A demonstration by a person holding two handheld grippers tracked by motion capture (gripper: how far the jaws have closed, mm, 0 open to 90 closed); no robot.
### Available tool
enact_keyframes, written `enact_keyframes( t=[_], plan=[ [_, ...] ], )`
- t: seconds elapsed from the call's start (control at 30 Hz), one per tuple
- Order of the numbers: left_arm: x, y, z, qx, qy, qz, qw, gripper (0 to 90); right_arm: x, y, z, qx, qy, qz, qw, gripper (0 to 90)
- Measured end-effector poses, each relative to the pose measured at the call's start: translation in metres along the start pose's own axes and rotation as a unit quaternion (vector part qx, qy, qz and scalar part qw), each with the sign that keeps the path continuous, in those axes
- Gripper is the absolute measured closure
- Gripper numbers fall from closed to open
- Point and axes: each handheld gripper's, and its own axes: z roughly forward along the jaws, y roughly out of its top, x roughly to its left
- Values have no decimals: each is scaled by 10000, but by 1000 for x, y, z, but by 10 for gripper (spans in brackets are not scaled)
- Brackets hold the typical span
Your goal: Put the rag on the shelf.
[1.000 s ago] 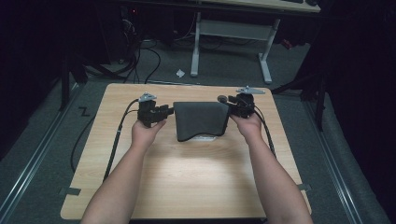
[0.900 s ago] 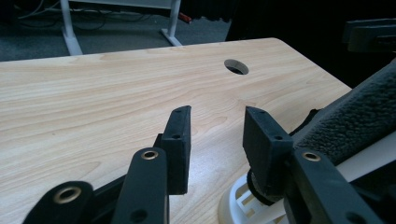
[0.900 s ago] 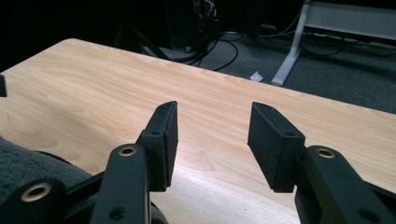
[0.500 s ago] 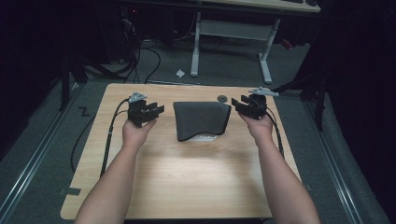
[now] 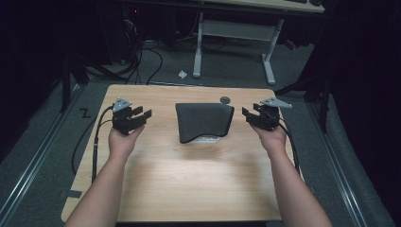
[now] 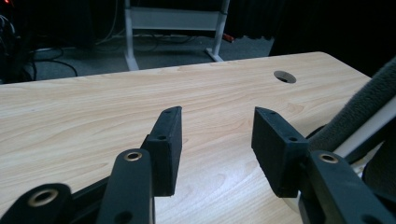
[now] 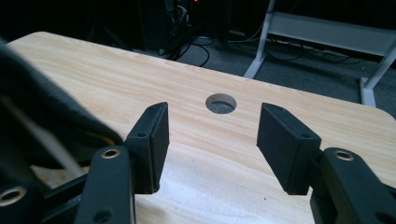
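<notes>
dark cloth (image 5: 204,122) lies between both grippers' parted fingers (image 5: 142,115), touching neither.

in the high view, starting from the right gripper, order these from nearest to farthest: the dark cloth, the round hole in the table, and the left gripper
From the right gripper:
1. Round hole, just beyond it, toward the table's far edge.
2. Dark cloth, at the table's middle; its near edge is almost as close, so these two nearly tie.
3. Left gripper, across the cloth.
</notes>
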Motion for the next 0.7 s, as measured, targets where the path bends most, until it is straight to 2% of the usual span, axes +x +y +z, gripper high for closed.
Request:
enact_keyframes(
  t=[0.1,0.2,0.4,0.47,0.67,0.7],
  plan=[
    [-1,-4,-10,4,26,77,10000,521,6,-2,-9,-171,-65,-191,9997,450],
    [-2,-8,-20,9,50,137,9999,513,10,-3,-17,-76,-1,-276,9996,440],
    [-4,-16,-37,8,33,115,9999,504,23,-2,-34,-94,-1,-414,9991,436],
    [-8,-19,-41,26,-2,161,9999,500,27,-5,-39,-226,-26,-474,9986,441],
    [-29,-35,-47,103,-240,152,9995,494,44,-13,-49,11,78,-650,9979,411],
    [-34,-38,-47,122,-271,189,9994,492,47,-16,-51,-66,112,-682,9976,416]
  ],
)
